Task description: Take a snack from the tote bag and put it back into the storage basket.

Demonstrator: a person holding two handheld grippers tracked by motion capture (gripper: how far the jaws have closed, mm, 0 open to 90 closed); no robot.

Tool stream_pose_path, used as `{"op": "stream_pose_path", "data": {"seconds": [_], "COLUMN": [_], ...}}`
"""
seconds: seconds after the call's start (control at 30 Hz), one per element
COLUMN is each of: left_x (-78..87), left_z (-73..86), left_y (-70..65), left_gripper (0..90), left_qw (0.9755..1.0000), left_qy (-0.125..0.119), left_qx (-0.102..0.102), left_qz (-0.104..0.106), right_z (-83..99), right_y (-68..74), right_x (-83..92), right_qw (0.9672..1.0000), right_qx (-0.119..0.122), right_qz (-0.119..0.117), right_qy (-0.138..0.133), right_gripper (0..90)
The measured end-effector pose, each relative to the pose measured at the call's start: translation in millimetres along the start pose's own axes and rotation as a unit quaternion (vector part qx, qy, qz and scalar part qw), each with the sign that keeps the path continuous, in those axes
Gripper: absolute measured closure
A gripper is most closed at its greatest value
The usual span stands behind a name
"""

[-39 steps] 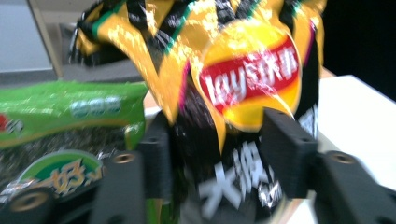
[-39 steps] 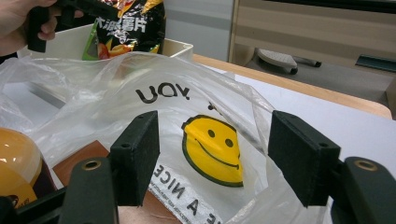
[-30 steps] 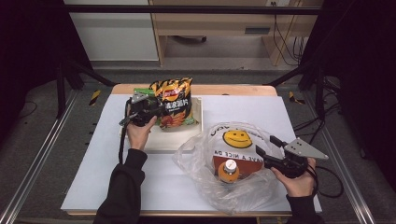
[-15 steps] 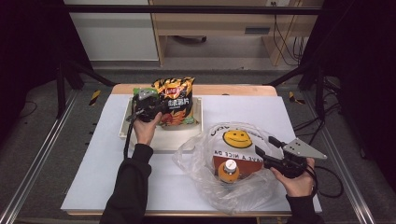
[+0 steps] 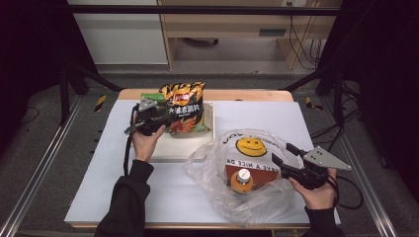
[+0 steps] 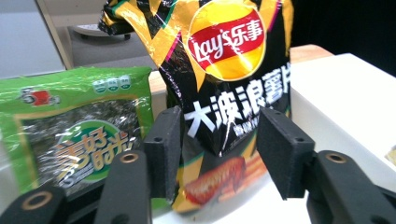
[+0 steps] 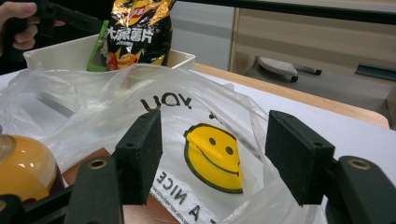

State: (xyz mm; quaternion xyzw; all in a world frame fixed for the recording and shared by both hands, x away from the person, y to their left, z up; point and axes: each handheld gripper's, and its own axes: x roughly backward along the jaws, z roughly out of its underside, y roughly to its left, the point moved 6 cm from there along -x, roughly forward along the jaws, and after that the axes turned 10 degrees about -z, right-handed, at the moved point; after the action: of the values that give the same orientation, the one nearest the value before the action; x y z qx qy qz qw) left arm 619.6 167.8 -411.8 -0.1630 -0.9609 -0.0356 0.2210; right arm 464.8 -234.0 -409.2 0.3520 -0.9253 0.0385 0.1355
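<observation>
Black-and-orange foil crisp bag [image 6: 229, 79] — light, crushable, slippery; pinch lower edge | left gripper [image 6: 219, 149] fingers just opening, straddling it unpressed | right gripper [image 7: 215, 158] fingers apart — empty.

The chip bag [image 6: 224, 88] runs off the top of the left gripper view, and its bottom corner sits behind the black jaws. The green seaweed packet [image 6: 79, 140] gets cut by the left edge. In the right gripper view the orange bottle [image 7: 23, 168] is half out of frame and hazy through the plastic bag [image 7: 154, 107].
</observation>
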Motion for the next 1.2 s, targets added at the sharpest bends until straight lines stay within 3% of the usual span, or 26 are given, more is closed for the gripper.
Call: {"op": "stream_pose_path", "data": {"seconds": [0.33, 0.5, 0.73, 1.0, 1.2], "left_x": [51.1, 66.0, 81.4, 95.5, 102.3], "left_z": [17.4, 29.7, 37.8, 44.6, 45.9], "left_y": [-5.2, -10.7, -25.4, -47.4, -67.0], "left_gripper": [42.7, 39.5, 37.2, 36.5, 36.4], "left_qw": [0.9996, 0.9995, 0.9986, 0.9968, 0.9946], "left_qy": [-0.018, -0.016, -0.019, -0.026, -0.030], "left_qx": [-0.015, -0.018, -0.030, -0.046, -0.065], "left_qz": [0.012, 0.021, 0.038, 0.060, 0.075], "right_z": [-12.2, -15.0, -11.4, 5.2, 20.2], "right_y": [6.1, 14.9, 28.9, 33.6, 32.6], "right_x": [12.2, 12.5, 8.1, 2.6, 2.2], "right_qw": [0.9999, 0.9998, 0.9984, 0.9960, 0.9942], "right_qx": [0.004, 0.001, 0.001, -0.007, -0.018], "right_qz": [-0.004, -0.017, -0.056, -0.075, -0.074], "right_qy": [-0.014, -0.008, 0.003, 0.048, 0.077], "right_gripper": [37.9, 41.1, 60.2, 75.7, 77.8]}}
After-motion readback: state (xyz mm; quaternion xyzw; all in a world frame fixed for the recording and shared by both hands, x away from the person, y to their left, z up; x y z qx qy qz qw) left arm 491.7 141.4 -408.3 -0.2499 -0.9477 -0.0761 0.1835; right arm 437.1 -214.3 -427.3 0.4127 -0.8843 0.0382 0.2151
